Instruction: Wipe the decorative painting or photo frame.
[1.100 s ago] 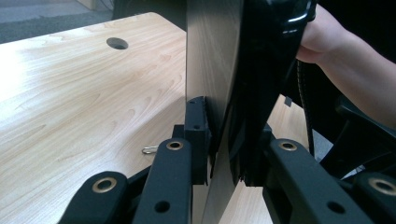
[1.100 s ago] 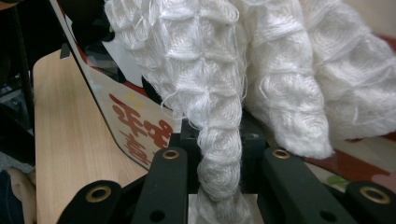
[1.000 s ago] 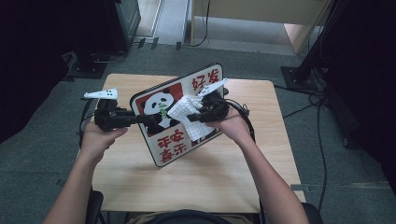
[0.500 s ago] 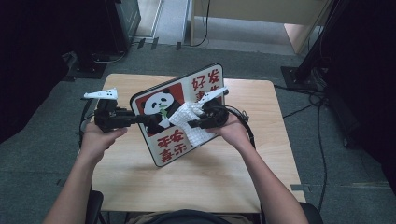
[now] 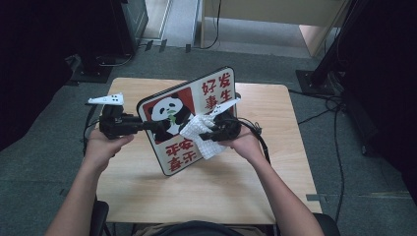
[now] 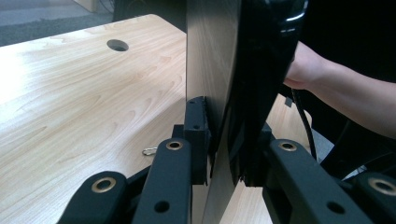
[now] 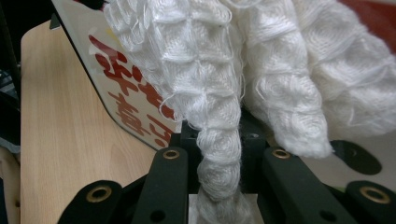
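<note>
Hands are holding two grippers over the wooden table point(image 5: 147, 191). In the middle of the high view, the left gripper point(image 5: 156, 126) is pinching the left edge of the panda board point(image 5: 169, 110), which is standing tilted up. The right gripper point(image 5: 207, 136) is squeezing a white cloth point(image 5: 199, 132) and pressing it on the board's face. Bare table is lying open near the bottom and along the right side.

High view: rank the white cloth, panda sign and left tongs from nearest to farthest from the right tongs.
1. White cloth: pinched in the right tongs.
2. Panda sign: just behind the cloth, mid-table.
3. Left tongs: across the sign, on its left edge.
</note>
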{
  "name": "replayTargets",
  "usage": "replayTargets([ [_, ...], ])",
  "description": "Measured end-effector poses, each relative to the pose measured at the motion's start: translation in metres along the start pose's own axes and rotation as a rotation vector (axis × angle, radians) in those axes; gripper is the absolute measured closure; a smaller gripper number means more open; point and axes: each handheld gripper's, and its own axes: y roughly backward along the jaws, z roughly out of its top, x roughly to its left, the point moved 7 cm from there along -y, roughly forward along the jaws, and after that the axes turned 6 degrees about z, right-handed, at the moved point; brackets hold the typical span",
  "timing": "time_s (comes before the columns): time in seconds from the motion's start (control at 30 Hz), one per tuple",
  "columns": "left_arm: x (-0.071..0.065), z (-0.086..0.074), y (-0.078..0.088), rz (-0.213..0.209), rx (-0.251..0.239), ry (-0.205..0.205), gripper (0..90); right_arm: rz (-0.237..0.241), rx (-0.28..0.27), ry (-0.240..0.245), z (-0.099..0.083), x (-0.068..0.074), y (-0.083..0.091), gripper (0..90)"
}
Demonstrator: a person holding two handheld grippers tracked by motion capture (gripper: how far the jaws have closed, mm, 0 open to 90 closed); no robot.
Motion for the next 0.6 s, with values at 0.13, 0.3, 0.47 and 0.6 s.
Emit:
replayTargets([
  [0.13,0.000,0.000,0.000,0.000,0.000,-0.004,77.2,-0.001,0.011,-0.005,-0.007,0.000,-0.004,77.9],
  [0.3,0.000,0.000,0.000,0.001,0.002,-0.005,77.0,-0.001,0.018,-0.012,-0.016,-0.001,-0.010,77.8],
  [0.47,0.000,0.000,0.000,0.002,0.003,-0.008,76.9,0.002,0.031,-0.024,-0.026,-0.003,-0.016,77.7],
  [0.6,0.000,0.000,0.001,0.000,0.006,-0.009,76.9,0.006,0.032,-0.032,-0.032,-0.004,-0.019,77.7],
])
